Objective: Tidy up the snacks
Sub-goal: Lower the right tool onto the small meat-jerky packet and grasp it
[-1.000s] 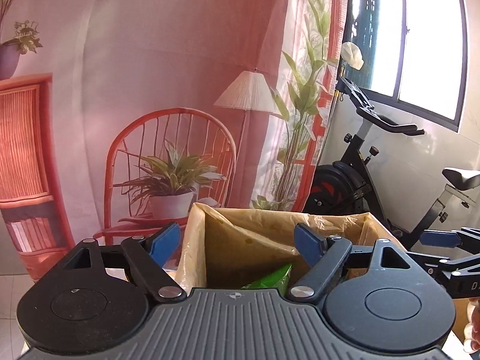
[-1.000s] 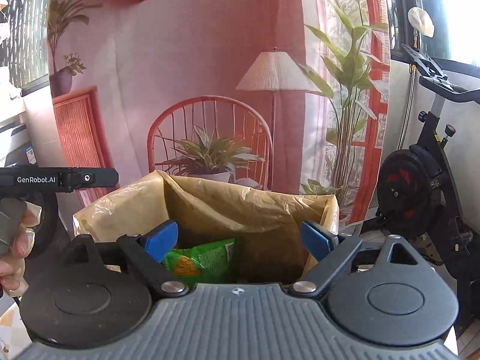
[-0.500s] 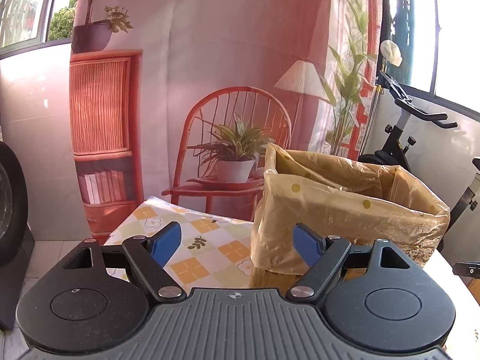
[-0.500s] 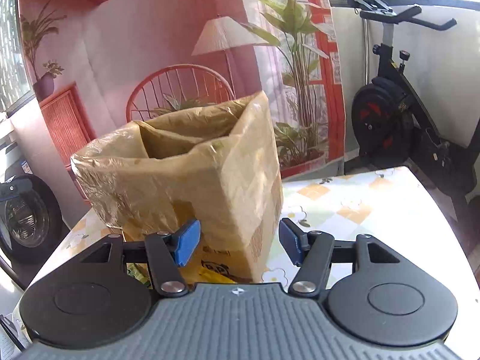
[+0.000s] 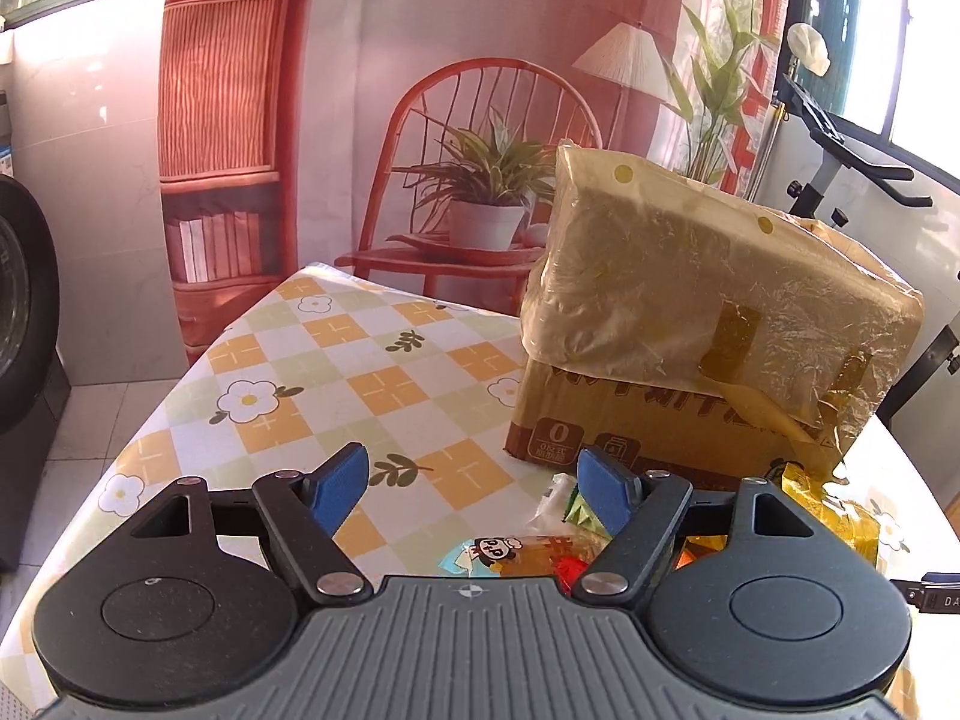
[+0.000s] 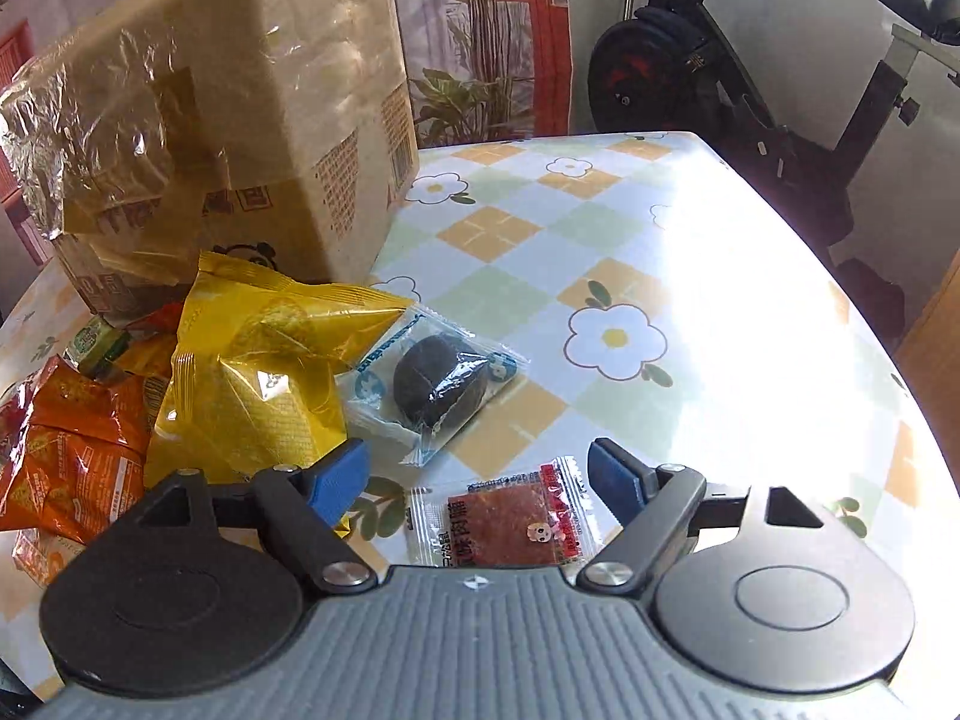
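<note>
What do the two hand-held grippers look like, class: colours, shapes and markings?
The two match. The left hand-held gripper and the right hand-held gripper each have a grey ribbed body with a small round crosshair mark, two black round discs, black link arms with silver rivets, and blue finger pads. No cables or sleeves show.

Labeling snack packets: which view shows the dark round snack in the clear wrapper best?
Right wrist: the dark round snack lies fully visible on the table, beside the yellow bag. The left wrist view doesn't show it, only other packet edges behind its gripper.
</note>
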